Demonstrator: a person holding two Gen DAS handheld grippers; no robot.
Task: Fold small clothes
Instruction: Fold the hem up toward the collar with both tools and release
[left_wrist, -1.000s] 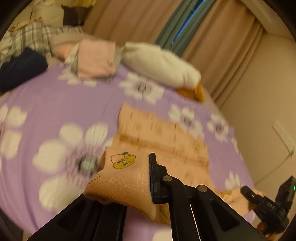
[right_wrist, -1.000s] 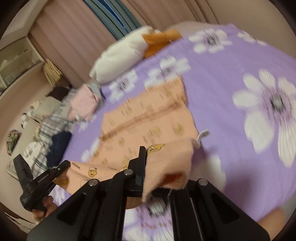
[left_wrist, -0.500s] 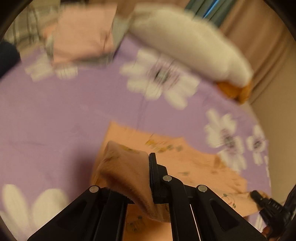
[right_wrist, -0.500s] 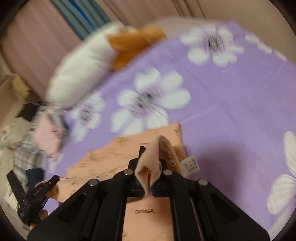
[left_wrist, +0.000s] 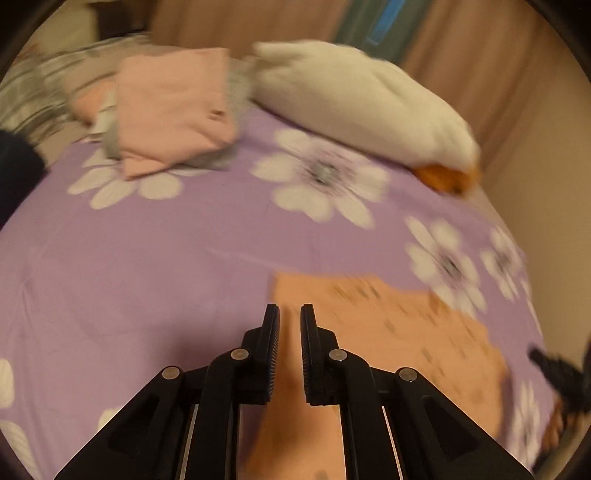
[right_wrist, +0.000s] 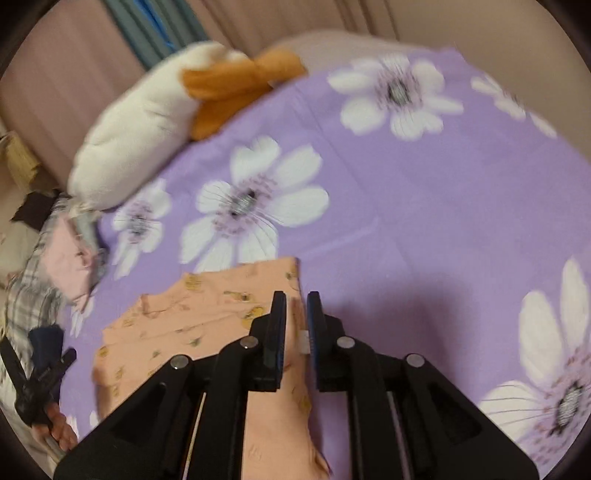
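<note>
Between the slightly parted jaws of the left gripper (left_wrist: 289, 314) and of the right gripper (right_wrist: 296, 301) – the right pair has just been opening – nothing is clamped; the peach garment (right_wrist: 221, 317) lies flat on the purple flowered bedspread (right_wrist: 424, 206) directly under both sets of fingers. From the left tool the cloth spreads ahead and to the right; from the right tool it spreads ahead and to the left. Farther ahead of the left gripper lies a folded pink garment (left_wrist: 173, 110) and, to its right, a white plush toy (left_wrist: 362, 103) – curtains (left_wrist: 461, 44) hang behind.
</note>
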